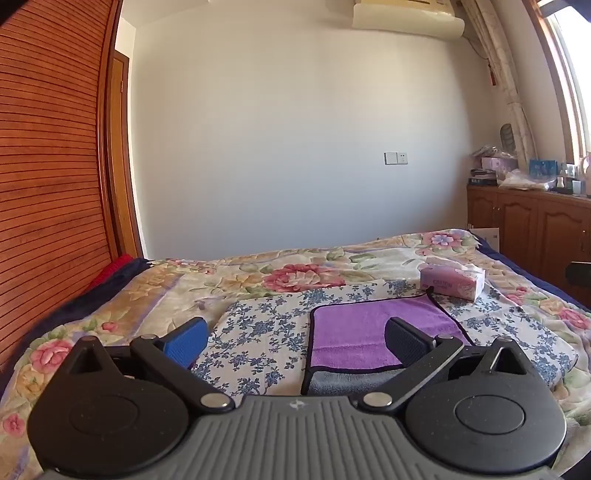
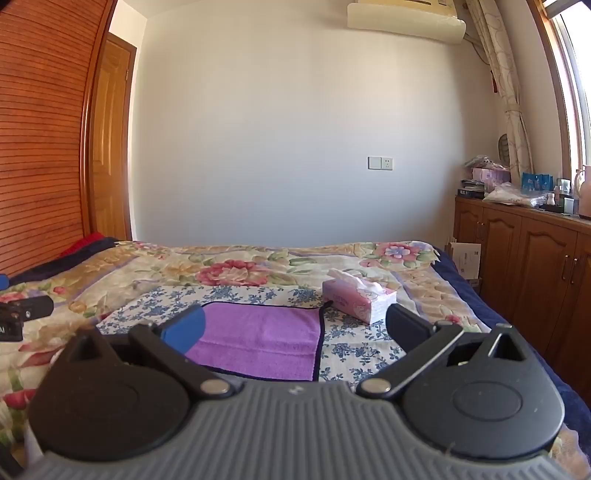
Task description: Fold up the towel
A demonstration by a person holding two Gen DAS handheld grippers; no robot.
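Here, nearest first:
Left gripper (image 1: 295,338): you hold it low over the bed with its two fingers spread wide apart and nothing between them; the blue pad (image 1: 185,341) sits over the blue-flowered cloth, the black pad (image 1: 404,341) over the towel.
Right gripper (image 2: 293,328): yours is also spread wide and clamps nothing; its blue pad (image 2: 183,329) covers the towel's near left part, its black pad (image 2: 406,326) sits just right of the tissue pack.
Towel (image 1: 369,334): purple with a dark edging, lying on the blue-flowered cloth (image 1: 258,332); in the left view a grey strip shows along its near edge, and a crease runs across the purple face. A small dark loop sticks out at its far right corner, beside the tissue pack.
Tissue pack (image 2: 358,299): pink, a white sheet poking from its top, resting on the cloth just beyond the towel's far right corner.
Bed (image 2: 236,269): covered by a quilt with large pink flowers, which lies under the blue-flowered cloth.
Left edge of your right view: a dark part of the other device (image 2: 22,314) shows above the quilt.
Far side: white wall with a switch plate (image 2: 380,163), wooden cabinets (image 2: 524,258) on the right carrying clutter, an air conditioner (image 2: 404,20) up high.
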